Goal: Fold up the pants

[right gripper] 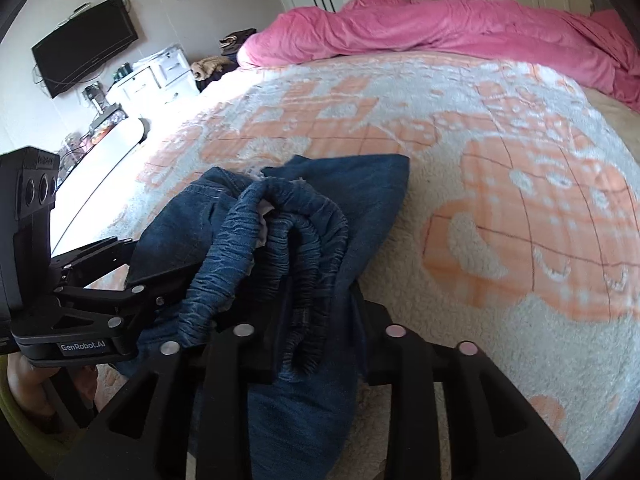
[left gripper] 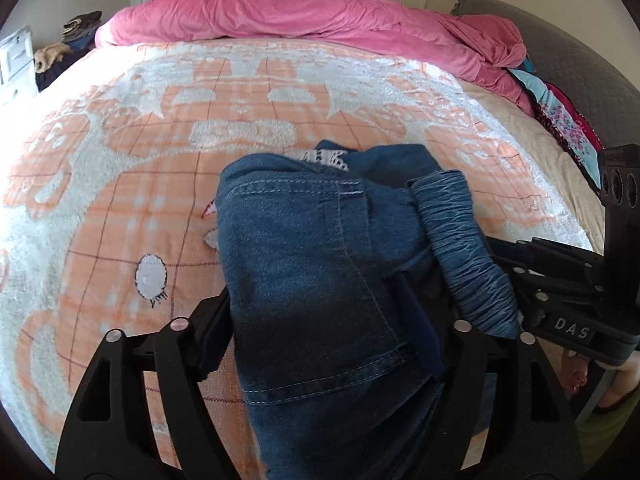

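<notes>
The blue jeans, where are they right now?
In both wrist views the blue jeans lie bunched on the orange-and-white blanket at the near edge, between the two grippers, with the pink duvet far behind.

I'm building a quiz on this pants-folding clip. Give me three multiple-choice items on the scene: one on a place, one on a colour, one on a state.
1. Where do the jeans lie?
A. On the patterned blanket
B. On the floor
C. On the white dresser

2. What colour is the bunched duvet at the far edge of the bed?
A. Green
B. Pink
C. Grey

3. How does the jeans' elastic waistband look?
A. Pulled flat and straight
B. Bunched and rumpled
C. Hidden under the duvet

Answers:
1 A, denim rests on the orange and white blanket.
2 B, the heap beyond the blanket is pink.
3 B, the right wrist view shows the gathered band in curved folds.
</notes>
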